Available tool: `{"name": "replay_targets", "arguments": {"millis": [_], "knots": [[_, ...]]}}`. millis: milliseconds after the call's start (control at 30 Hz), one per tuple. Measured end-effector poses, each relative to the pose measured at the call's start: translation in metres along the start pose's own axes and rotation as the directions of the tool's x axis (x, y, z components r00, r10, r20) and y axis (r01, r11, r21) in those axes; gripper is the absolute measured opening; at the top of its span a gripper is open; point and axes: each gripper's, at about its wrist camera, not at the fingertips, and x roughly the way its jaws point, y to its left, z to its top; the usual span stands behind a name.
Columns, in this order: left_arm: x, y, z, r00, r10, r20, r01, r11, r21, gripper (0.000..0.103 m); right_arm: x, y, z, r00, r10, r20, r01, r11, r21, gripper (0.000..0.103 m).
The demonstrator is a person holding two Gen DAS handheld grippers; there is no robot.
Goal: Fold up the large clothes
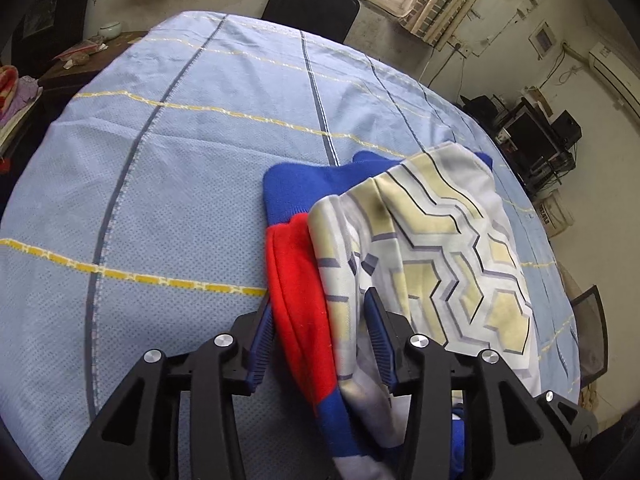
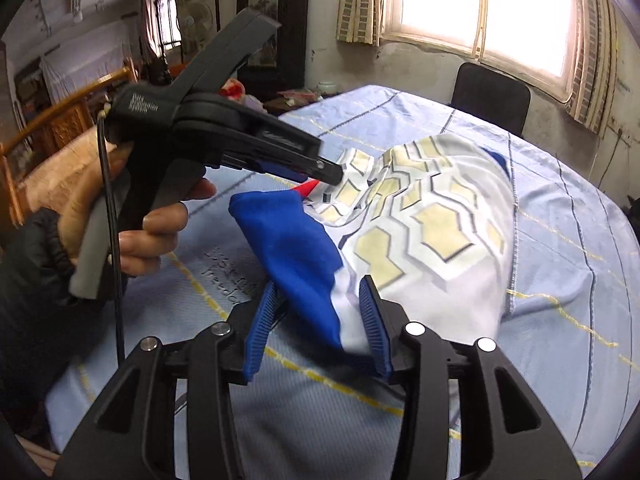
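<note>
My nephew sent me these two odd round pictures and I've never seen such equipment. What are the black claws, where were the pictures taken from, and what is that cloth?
No machine: a person holds a hand-squeezed gripper in each hand, each with a camera looking along its fingers. One picture is from the left gripper, the other from the right gripper, which also shows the person's left hand. A garment, blue, red and hexagon-patterned, lies bunched on a light blue checked bedsheet. Its cloth lies between both pairs of blue pads, whose jaws stand partly apart; neither clearly pinches it.

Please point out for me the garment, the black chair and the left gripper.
garment (image 1: 440, 240): left wrist view, on its patterned lining.
black chair (image 2: 490, 92): right wrist view, on its backrest.
left gripper (image 1: 318, 312): left wrist view, midway between its fingertips.
</note>
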Motion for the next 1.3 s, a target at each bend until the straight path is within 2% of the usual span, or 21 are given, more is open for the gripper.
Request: {"name": "replay_targets", "arguments": {"millis": [167, 267, 367, 433, 500, 567, 667, 733, 800, 933, 1000, 1033, 1067, 1100, 1200, 1300], "knots": [[-0.036, -0.002, -0.002, 0.995, 0.007, 0.102, -0.007, 1.000, 0.001, 0.043, -0.033, -0.041, 0.013, 0.994, 0.067, 0.088, -0.074, 0.993, 0.087, 0.042], [-0.062, -0.018, -0.004, 0.984, -0.005, 0.179, 0.000, 1.000, 0.032, 0.043, -0.028, -0.081, 0.035, 0.990, 0.089, 0.112, -0.109, 0.977, 0.184, 0.042], [-0.074, -0.044, -0.006, 0.974, -0.057, 0.217, 0.038, 0.995, 0.089, 0.043, -0.008, -0.106, 0.043, 0.986, 0.130, 0.105, -0.156, 0.943, 0.296, 0.031], [-0.072, -0.064, -0.006, 0.972, -0.111, 0.208, 0.084, 0.987, 0.135, 0.043, 0.019, -0.127, 0.051, 0.978, 0.189, 0.085, -0.207, 0.902, 0.379, 0.028], [-0.060, -0.078, -0.006, 0.975, -0.134, 0.176, 0.107, 0.982, 0.154, 0.043, 0.041, -0.130, 0.049, 0.967, 0.249, 0.055, -0.248, 0.868, 0.430, 0.027], [-0.042, -0.086, -0.008, 0.983, -0.121, 0.138, 0.099, 0.982, 0.161, 0.043, 0.060, -0.141, 0.044, 0.965, 0.259, 0.036, -0.245, 0.847, 0.472, 0.022], [-0.012, -0.084, -0.015, 0.992, -0.099, 0.074, 0.087, 0.985, 0.150, 0.043, 0.069, -0.155, 0.030, 0.965, 0.260, 0.031, -0.239, 0.824, 0.514, 0.000], [-0.001, -0.079, -0.020, 0.994, -0.083, 0.067, 0.072, 0.986, 0.151, 0.044, 0.071, -0.170, 0.017, 0.946, 0.319, 0.056, -0.294, 0.775, 0.559, 0.000], [0.003, -0.074, -0.022, 0.994, -0.082, 0.065, 0.071, 0.985, 0.157, 0.045, 0.069, -0.178, 0.011, 0.935, 0.346, 0.074, -0.323, 0.749, 0.579, 0.000], [0.003, -0.059, -0.025, 0.989, -0.140, 0.050, 0.132, 0.982, 0.134, 0.042, 0.063, -0.188, 0.001, 0.932, 0.354, 0.083, -0.336, 0.750, 0.570, 0.000], [-0.002, -0.056, -0.030, 0.987, -0.150, 0.052, 0.143, 0.981, 0.131, 0.041, 0.061, -0.194, -0.008, 0.920, 0.380, 0.098, -0.363, 0.728, 0.582, 0.000], [-0.007, -0.053, -0.033, 0.989, -0.135, 0.059, 0.127, 0.984, 0.128, 0.043, 0.060, -0.197, -0.010, 0.917, 0.386, 0.101, -0.368, 0.720, 0.588, 0.000], [-0.009, -0.049, -0.036, 0.993, -0.105, 0.063, 0.097, 0.988, 0.120, 0.056, 0.059, -0.197, -0.012, 0.917, 0.386, 0.101, -0.367, 0.720, 0.589, 0.000], [-0.010, -0.042, -0.041, 0.994, -0.091, 0.065, 0.084, 0.991, 0.103, 0.057, 0.056, -0.200, -0.013, 0.920, 0.379, 0.099, -0.362, 0.724, 0.587, 0.000], [-0.013, -0.029, -0.043, 0.991, -0.123, 0.055, 0.120, 0.992, 0.048, 0.053, 0.044, -0.201, -0.019, 0.932, 0.351, 0.094, -0.338, 0.743, 0.577, 0.000], [-0.016, -0.032, -0.045, 0.993, -0.095, 0.065, 0.091, 0.994, 0.060, 0.052, 0.027, -0.206, -0.025, 0.946, 0.313, 0.078, -0.299, 0.757, 0.581, 0.000]]}}
